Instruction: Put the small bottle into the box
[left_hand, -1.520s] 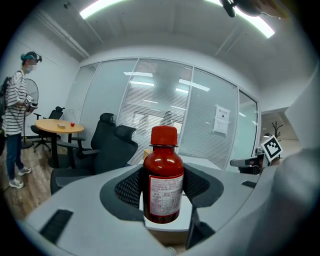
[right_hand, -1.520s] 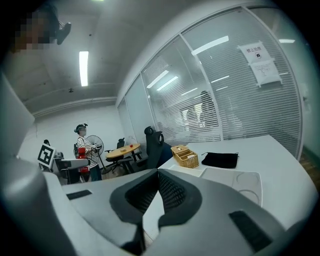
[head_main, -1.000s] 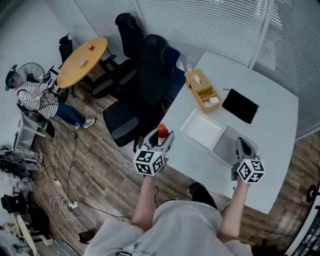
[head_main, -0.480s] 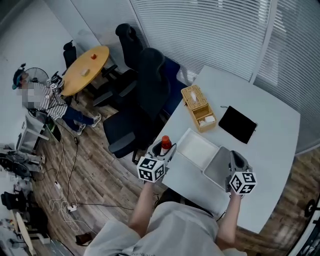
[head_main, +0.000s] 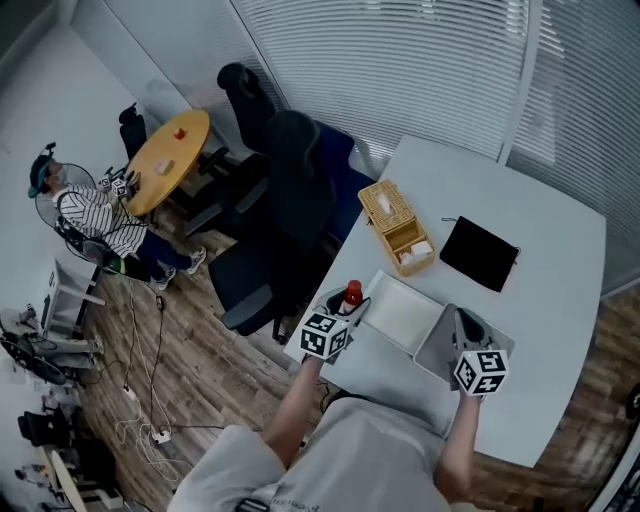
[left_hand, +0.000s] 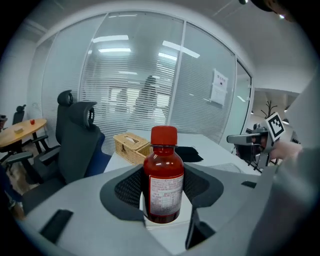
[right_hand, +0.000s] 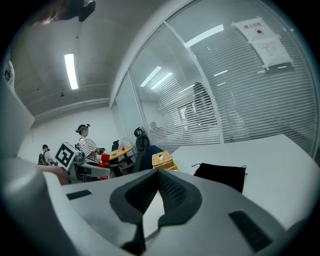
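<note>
Left tool (head_main: 343, 308): jaws closed on the red-capped small bottle (left_hand: 163, 172), which stands upright at the bench (head_main: 545, 300) edge, just beside the open white box (head_main: 402, 312). Right tool (head_main: 467, 328): jaws brought together, nothing visibly gripped, above the box's grey lid (head_main: 436, 352).
</note>
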